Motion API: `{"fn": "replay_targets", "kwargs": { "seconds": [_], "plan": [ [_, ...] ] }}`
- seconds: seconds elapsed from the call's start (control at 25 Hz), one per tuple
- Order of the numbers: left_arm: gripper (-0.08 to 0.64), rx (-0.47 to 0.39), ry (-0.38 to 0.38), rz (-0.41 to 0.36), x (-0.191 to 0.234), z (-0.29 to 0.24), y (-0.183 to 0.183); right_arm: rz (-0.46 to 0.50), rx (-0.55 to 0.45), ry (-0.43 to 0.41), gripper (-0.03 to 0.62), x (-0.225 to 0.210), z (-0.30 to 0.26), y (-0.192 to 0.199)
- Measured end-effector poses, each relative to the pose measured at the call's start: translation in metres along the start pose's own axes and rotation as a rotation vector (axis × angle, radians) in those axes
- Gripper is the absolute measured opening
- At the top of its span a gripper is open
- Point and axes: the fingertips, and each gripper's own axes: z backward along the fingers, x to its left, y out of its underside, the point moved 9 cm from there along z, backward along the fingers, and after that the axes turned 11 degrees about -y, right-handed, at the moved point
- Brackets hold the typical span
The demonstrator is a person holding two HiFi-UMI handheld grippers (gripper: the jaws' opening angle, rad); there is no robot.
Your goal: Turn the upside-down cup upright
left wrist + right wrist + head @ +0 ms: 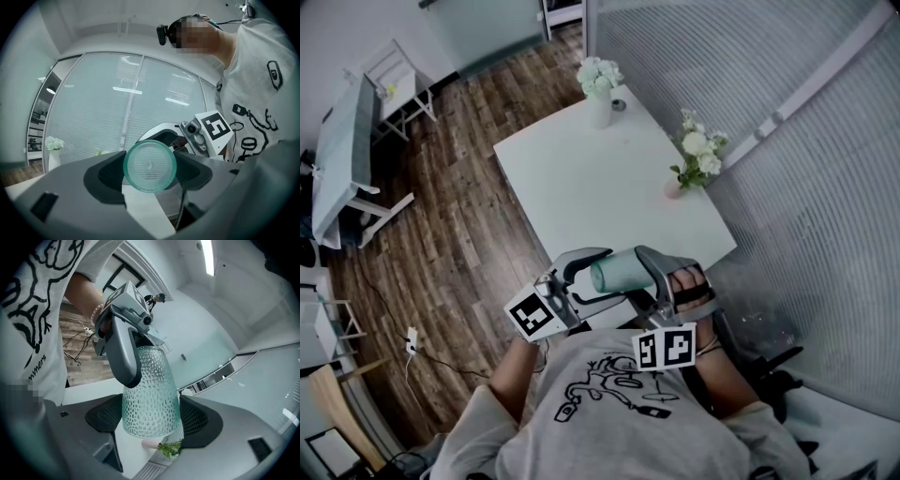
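The left gripper (150,171) is seen closed on a pale green dimpled glass cup (617,273), its two dark pads pressed against opposite sides of the cup's narrow end. In the left gripper view the round base of the cup is turned straight toward the camera and fills the gap between the jaws. The right gripper (151,416) is likewise closed on the cup, and its textured pads are set against the wide end, one on each side. In the right gripper view one grey finger of the left gripper is laid along the upper part of the glass wall.

The cup is held in the air between the two tools, lying roughly on its side, with the base toward the left gripper and the mouth toward the right one. In the head view it is found close in front of the person's light printed T-shirt (609,403), just by the near edge of a white rectangular table (581,187) and not touching it. Further back on the table a tall white vase of white flowers (600,89) is placed at the far corner, and a small pink vase with white flowers and green leaves (694,161) is placed at the right edge, beside a ribbed grey wall (787,169). Dark wooden plank flooring (459,234) is seen around the table
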Motion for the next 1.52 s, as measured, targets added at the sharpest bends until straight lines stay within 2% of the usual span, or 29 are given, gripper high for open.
{"fn": "replay_targets", "kwargs": {
  "seconds": [0.52,0.8,1.16,1.52],
  "plan": [
    [0.311,-0.013,-0.003,-0.003,-0.002,-0.002,-0.006,-0.182,-0.147,0.001,0.364,0.000,0.000,0.009],
    [0.310,-0.051,0.007,0.020,-0.003,-0.004,-0.013,-0.365,-0.299,-0.048,0.364,-0.003,0.001,0.016],
    [0.307,-0.057,0.006,0.024,-0.006,-0.009,-0.019,-0.512,-0.435,-0.078,0.364,0.000,-0.001,0.026],
    [0.304,-0.060,-0.006,0.016,-0.008,-0.011,-0.024,-0.672,-0.619,-0.104,0.364,0.005,-0.007,0.032]
  ]
}}
